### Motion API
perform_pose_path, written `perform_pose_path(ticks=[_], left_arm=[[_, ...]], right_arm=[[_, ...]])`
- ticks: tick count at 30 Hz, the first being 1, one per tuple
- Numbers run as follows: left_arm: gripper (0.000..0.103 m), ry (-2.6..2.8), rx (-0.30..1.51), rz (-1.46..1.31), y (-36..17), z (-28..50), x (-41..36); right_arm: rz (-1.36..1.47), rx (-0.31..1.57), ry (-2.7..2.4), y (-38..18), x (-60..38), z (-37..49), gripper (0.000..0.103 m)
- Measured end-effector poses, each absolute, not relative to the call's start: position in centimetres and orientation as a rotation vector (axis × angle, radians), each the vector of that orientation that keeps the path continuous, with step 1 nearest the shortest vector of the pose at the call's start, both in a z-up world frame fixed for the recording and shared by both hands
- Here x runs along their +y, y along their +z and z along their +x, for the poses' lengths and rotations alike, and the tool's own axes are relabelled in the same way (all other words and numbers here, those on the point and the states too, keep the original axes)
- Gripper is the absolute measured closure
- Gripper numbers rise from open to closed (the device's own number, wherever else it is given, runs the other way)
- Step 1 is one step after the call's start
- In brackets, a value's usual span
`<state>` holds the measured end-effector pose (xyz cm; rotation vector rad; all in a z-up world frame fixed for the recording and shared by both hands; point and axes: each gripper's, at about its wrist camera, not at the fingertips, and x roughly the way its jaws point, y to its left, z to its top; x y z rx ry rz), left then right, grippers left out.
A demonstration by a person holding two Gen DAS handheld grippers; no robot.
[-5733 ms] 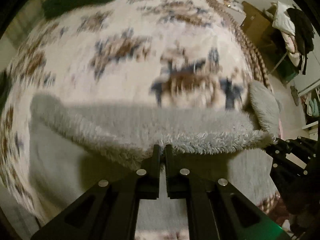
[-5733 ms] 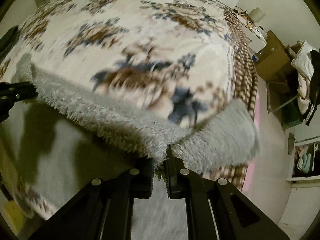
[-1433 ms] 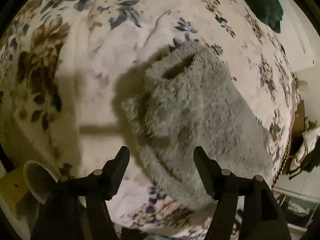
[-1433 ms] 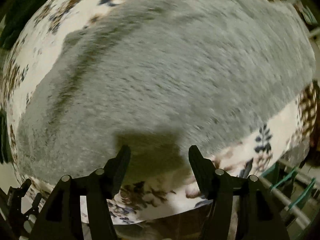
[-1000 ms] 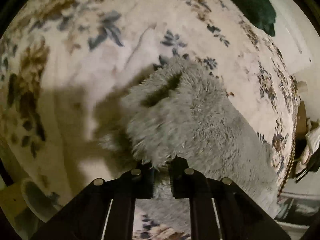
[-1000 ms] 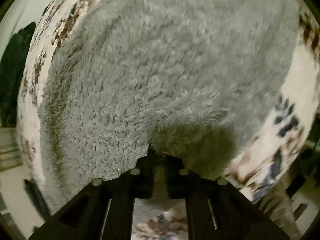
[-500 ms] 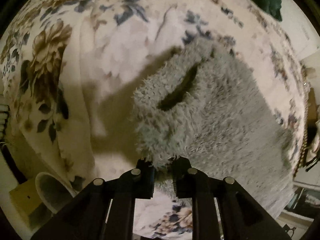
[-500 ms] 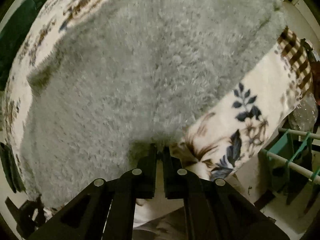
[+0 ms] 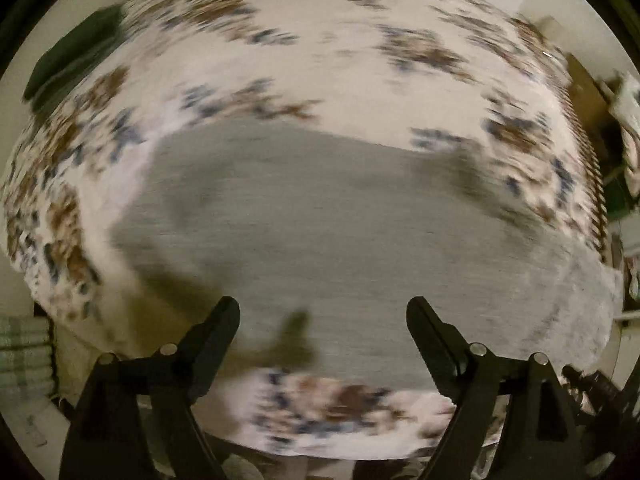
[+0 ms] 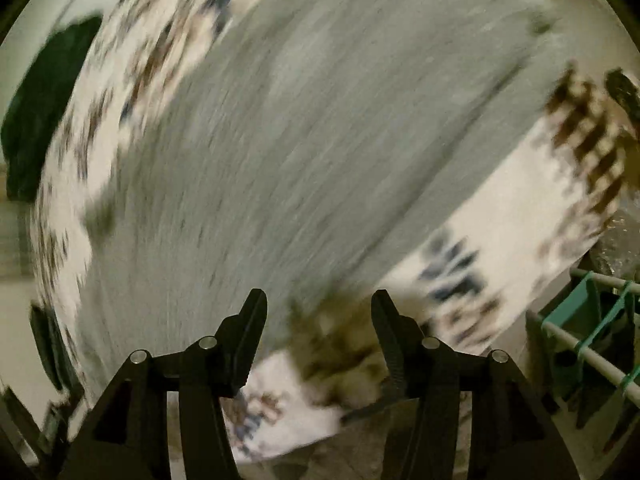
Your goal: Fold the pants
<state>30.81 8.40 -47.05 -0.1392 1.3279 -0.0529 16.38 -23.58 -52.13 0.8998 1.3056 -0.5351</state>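
Note:
The grey fleece pants (image 9: 340,240) lie folded flat on the floral bedspread (image 9: 320,60). Both views are motion-blurred. In the left wrist view my left gripper (image 9: 322,320) is open and empty, held above the near edge of the pants. In the right wrist view the pants (image 10: 320,140) fill most of the frame, and my right gripper (image 10: 318,312) is open and empty above their near edge, over the bedspread (image 10: 500,220).
A dark green garment (image 9: 72,60) lies at the far left of the bed, also seen in the right wrist view (image 10: 40,112). A green drying rack (image 10: 592,328) stands beside the bed at the right. Furniture and clothes (image 9: 624,120) stand off the bed's right side.
Both grippers were shut on the pants' edge half a second ago. Both have opened, let the fabric go and pulled back above it. The pants now lie flat.

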Motion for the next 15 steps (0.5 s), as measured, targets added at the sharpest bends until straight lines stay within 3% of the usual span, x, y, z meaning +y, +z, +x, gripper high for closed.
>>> perform_pose_path(ticks=[7,15], left_arm=[[0.018,-0.16,1.388,-0.027,-50.4,30.8,-9.3],[0.018,-0.198,1.457,0.058,-54.0,30.8,-20.9]], right_arm=[[0.971,1.127,-0.773,-50.8,-40.7,14.6,0.046],[1.049,1.103,-0.771,-56.3,-54.9,15.8,0.047]])
